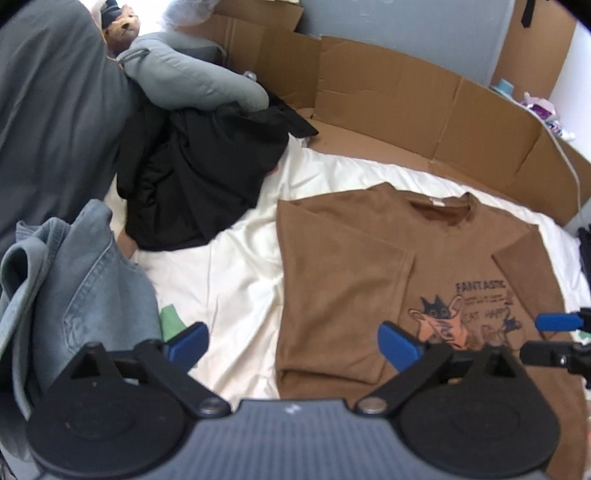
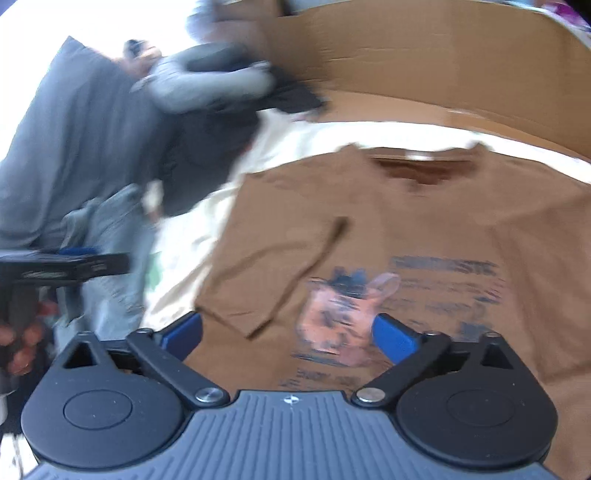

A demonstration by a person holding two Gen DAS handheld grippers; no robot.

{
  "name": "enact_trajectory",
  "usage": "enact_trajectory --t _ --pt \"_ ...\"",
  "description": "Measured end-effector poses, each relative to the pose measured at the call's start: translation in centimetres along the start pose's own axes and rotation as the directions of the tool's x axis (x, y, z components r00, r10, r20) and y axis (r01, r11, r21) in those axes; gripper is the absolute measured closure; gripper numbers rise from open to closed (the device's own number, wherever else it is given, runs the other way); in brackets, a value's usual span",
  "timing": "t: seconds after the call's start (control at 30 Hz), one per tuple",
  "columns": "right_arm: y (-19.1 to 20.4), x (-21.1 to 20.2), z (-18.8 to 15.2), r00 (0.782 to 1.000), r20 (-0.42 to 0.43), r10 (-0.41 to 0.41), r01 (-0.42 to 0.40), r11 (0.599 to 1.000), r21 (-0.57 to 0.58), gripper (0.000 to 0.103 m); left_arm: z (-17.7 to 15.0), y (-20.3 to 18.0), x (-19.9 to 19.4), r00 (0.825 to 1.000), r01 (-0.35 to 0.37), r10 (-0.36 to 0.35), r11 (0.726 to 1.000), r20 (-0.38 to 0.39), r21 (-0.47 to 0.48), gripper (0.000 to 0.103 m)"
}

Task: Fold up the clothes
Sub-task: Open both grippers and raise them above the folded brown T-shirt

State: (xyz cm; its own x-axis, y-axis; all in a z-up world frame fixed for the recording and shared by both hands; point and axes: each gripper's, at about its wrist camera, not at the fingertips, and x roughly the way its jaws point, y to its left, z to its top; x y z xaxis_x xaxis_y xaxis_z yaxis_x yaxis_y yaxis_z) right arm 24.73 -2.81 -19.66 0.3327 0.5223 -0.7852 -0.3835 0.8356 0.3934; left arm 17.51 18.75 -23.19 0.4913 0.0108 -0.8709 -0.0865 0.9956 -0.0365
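Observation:
A brown t-shirt point(image 1: 351, 266) with a cat print lies flat on a white sheet point(image 1: 240, 266), collar at the far side. Its left side and sleeve are folded inward over the chest point(image 2: 280, 266). My left gripper point(image 1: 291, 332) hangs open above the shirt's left edge, nothing between its blue fingers. My right gripper point(image 2: 286, 321) is open above the print, also empty. One of the right gripper's blue fingers point(image 1: 554, 322) shows at the right edge of the left wrist view. The right wrist view is blurred; a hand point(image 2: 22, 343) holds the left gripper's handle there.
A black garment pile point(image 1: 192, 177) lies left of the shirt, with a denim garment point(image 1: 85, 280) nearer. Behind them are a grey cushion point(image 1: 192, 77), grey cloth point(image 1: 48, 110) and a teddy bear point(image 1: 123, 26). Cardboard sheets point(image 1: 388, 96) line the far side.

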Motion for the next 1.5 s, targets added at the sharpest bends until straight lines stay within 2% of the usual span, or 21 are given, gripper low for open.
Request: enact_trajectory --t 0.13,0.27,0.47,0.6,0.73,1.13,1.27,1.5 --pt "-0.1 -2.1 0.0 0.999 -0.008 -0.046 0.047 0.999 0.023 0.000 0.8 -0.3 -1.6 0.999 0.022 -0.021 0.999 -0.045 0.027 0.000" --pt "0.1 -4.8 0.1 0.999 -0.005 -0.053 0.053 0.998 0.013 0.000 0.9 -0.9 -3.9 0.999 0.029 -0.027 0.998 -0.047 0.052 0.000" --pt "0.4 -9.6 0.9 1.000 0.008 -0.028 0.028 1.000 -0.006 0.000 1.5 -1.8 -7.8 0.999 0.019 -0.016 0.994 -0.032 0.106 0.000" --pt "0.6 -13.0 1.0 1.000 0.026 -0.003 0.003 1.000 -0.022 0.000 1.1 -2.7 -10.5 0.999 -0.020 0.027 0.988 -0.038 0.150 0.000" --pt "0.2 -17.2 1.3 0.997 0.083 -0.004 0.006 1.000 -0.020 0.000 0.4 -3.1 -13.8 0.999 -0.029 0.035 0.986 -0.032 0.164 0.000" --pt "0.2 -28.9 1.8 0.984 0.170 -0.054 0.062 0.997 -0.042 0.000 -0.8 -3.7 -24.2 0.999 0.002 -0.005 0.998 0.047 0.064 0.000" --pt "0.5 -33.2 2.4 0.977 0.198 -0.077 0.090 0.994 -0.055 0.000 -1.0 -4.0 -27.3 0.995 -0.023 0.016 0.997 0.095 0.070 0.000" --pt "0.8 -40.0 2.8 0.965 0.212 -0.151 0.166 0.985 -0.051 0.000 -1.5 -3.0 -31.6 0.994 0.002 -0.007 0.999 0.110 0.044 0.000"
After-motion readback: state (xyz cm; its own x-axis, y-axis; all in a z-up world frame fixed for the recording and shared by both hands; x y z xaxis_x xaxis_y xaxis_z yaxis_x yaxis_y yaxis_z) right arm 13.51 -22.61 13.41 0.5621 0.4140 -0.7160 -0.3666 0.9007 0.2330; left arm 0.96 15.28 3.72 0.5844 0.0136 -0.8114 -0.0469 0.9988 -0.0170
